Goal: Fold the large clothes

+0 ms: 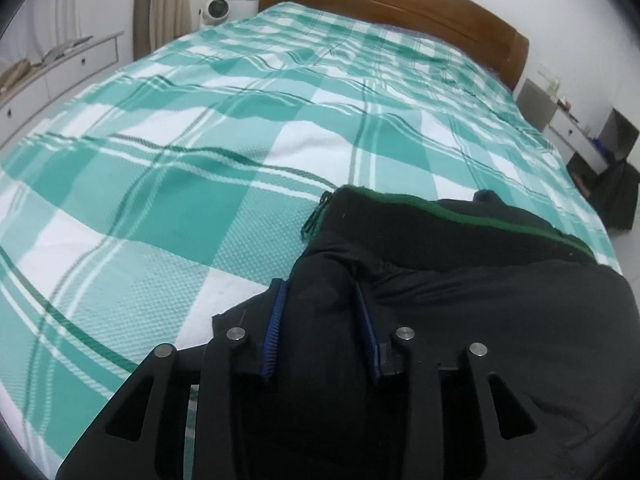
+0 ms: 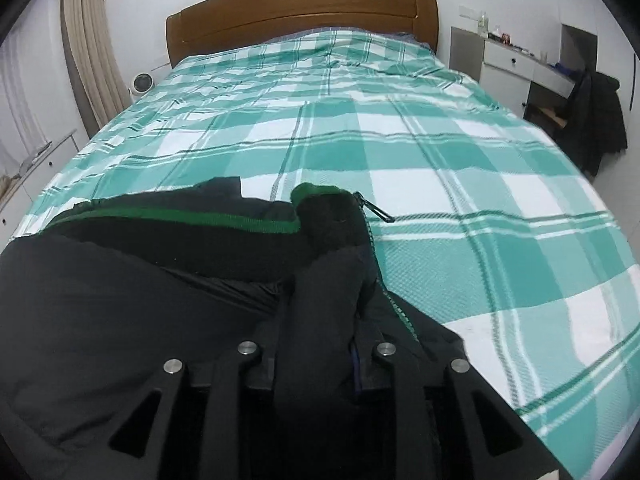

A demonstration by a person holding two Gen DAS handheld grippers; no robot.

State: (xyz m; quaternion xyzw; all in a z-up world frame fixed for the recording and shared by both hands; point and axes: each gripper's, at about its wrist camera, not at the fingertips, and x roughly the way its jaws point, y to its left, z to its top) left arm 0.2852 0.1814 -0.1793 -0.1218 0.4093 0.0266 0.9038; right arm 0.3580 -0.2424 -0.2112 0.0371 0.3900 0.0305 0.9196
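Note:
A large black jacket (image 1: 480, 312) with a green-edged collar lies at the near end of the bed (image 1: 200, 160). My left gripper (image 1: 320, 300) is shut on a fold of the jacket at its left side; the cloth bulges between the blue pads (image 1: 276, 320). In the right wrist view the jacket (image 2: 120, 300) fills the lower left, with its zipper pull (image 2: 380, 212) on the bedspread (image 2: 440, 160). My right gripper (image 2: 324, 312) is shut on a fold of the jacket at its right side; cloth hides most of the fingers.
The green and white checked bedspread runs to a wooden headboard (image 2: 300, 12). A white drawer unit (image 1: 60, 68) stands left of the bed, with a small fan (image 1: 216, 10) near it. A desk (image 2: 520, 60) and a dark coat on a chair (image 2: 596, 116) stand right.

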